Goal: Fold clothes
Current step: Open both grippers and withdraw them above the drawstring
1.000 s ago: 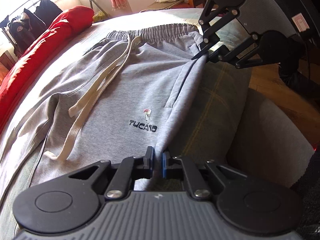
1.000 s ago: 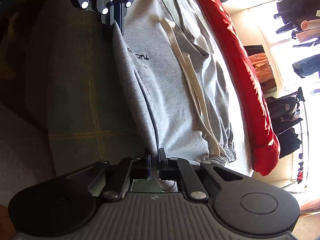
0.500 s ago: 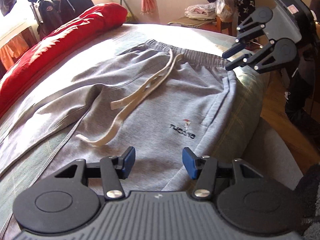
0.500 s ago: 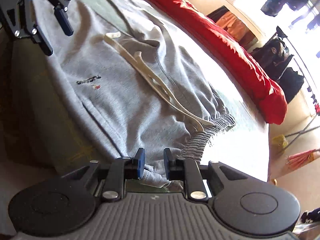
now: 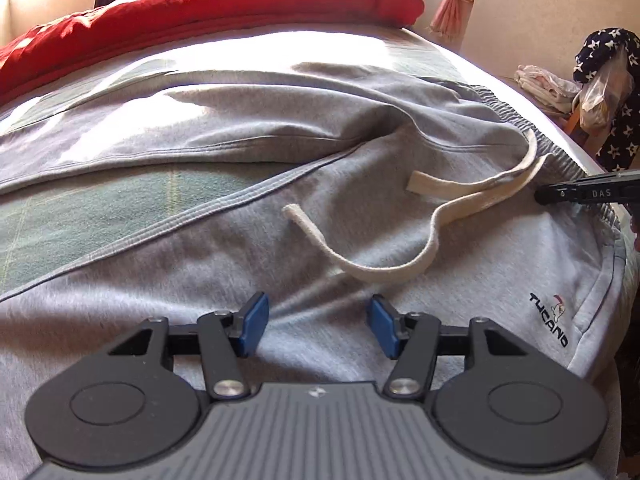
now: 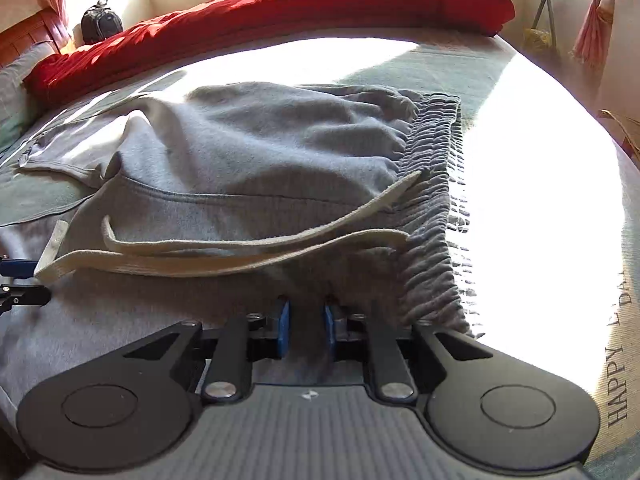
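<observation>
Grey sweatpants (image 5: 440, 300) with a cream drawstring (image 5: 460, 208) and a small chest-style logo (image 5: 550, 320) lie flat on the bed. My left gripper (image 5: 318, 322) hovers low over the leg fabric. Its jaws are opening, with cloth under the blue pads (image 5: 252, 324) and none pinched between them. My right gripper (image 6: 307, 326) sits by the ribbed waistband (image 6: 432, 200) of the sweatpants (image 6: 260, 152). Its jaws are closing, and a raised fold of grey cloth fills the narrow gap. The drawstring (image 6: 240, 252) trails left towards the left gripper's fingers (image 6: 18, 300).
A red duvet (image 5: 200, 8) is piled along the far side of the bed. Green checked sheet (image 5: 100, 208) shows left of the trouser leg, and a sunlit patch of sheet (image 6: 540, 200) lies right of the waistband. Clothes and bags (image 5: 600, 92) stand beyond the bed's right end.
Both grippers let go of the trousers' side edge, rolled and swung across the bed. The left one opened wide over the leg; the right one opened, then narrowed on cloth by the waistband.
</observation>
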`<state>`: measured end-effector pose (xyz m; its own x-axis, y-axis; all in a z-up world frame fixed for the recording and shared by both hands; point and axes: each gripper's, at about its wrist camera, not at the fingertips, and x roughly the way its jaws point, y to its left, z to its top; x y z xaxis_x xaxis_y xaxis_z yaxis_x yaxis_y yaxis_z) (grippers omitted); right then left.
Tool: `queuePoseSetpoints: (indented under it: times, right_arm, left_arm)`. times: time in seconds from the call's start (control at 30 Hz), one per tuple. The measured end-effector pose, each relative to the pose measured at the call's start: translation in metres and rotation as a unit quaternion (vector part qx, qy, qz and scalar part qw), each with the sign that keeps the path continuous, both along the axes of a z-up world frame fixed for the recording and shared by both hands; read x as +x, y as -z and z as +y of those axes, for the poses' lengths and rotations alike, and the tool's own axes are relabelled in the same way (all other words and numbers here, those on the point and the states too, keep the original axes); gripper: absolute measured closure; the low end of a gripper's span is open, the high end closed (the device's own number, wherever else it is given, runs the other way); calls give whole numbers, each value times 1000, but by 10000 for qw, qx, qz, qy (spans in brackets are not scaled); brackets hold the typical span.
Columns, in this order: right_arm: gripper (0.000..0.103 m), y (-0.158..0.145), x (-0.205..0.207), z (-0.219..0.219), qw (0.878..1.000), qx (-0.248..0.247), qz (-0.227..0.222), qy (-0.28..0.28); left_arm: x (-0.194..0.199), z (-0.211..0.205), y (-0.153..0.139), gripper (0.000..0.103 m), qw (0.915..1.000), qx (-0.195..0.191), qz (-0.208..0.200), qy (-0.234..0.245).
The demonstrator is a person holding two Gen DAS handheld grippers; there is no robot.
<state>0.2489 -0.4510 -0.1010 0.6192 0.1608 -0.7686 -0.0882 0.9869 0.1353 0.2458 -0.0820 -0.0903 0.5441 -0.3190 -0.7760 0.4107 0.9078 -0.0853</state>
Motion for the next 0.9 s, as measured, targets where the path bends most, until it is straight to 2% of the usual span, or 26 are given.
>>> queuePoseSetpoints:
  times: [0.07, 0.13, 0.2, 0.27, 0.37, 0.47, 0.53, 0.57, 0.67, 0.8, 0.9]
  right_arm:
    - [93, -3, -4, -11, 9992, -93, -49, 381]
    - [86, -9, -8, -15, 9981, -98, -44, 606]
    - [75, -23, -14, -2, 9990, 86, -195, 399]
    - [75, -38, -17, 17, 9990, 231, -385, 87]
    - [75, -49, -12, 61, 9962, 440, -399, -637]
    - [75, -39, -1, 98, 9937, 296, -225, -1058]
    - [75, -22, 8, 109, 9941, 135, -25, -1074]
    - [75, -13, 11, 110, 9947, 76, 36, -1024]
    - [76, -7, 1, 102, 9938, -33, -220, -1094]
    - [74, -16, -18, 87, 9963, -241, -190, -802]
    - [70, -33, -34, 87, 9964, -161, -333, -758]
  left_arm:
    - [-2, 7, -4, 47, 9998, 131, -38, -124]
    - [-2, 7, -12, 47, 9997, 158, -39, -168]
    - [-1, 2, -23, 47, 9998, 84, -121, -131]
    - [3, -5, -30, 44, 9997, -175, -145, -26]
    - [21, -16, -25, 44, 9982, -588, 142, 48]
    - [44, -24, -11, 44, 9959, -814, 391, -48]
    - [61, -24, 2, 44, 9943, -909, 488, -254]
    - [68, -22, 6, 44, 9933, -1003, 466, -326]
    - [79, -26, 4, 43, 9940, -960, 356, -388]
    - [77, -35, 0, 38, 9964, -753, 320, -220]
    - [62, -29, -17, 39, 9960, -817, 273, -231]
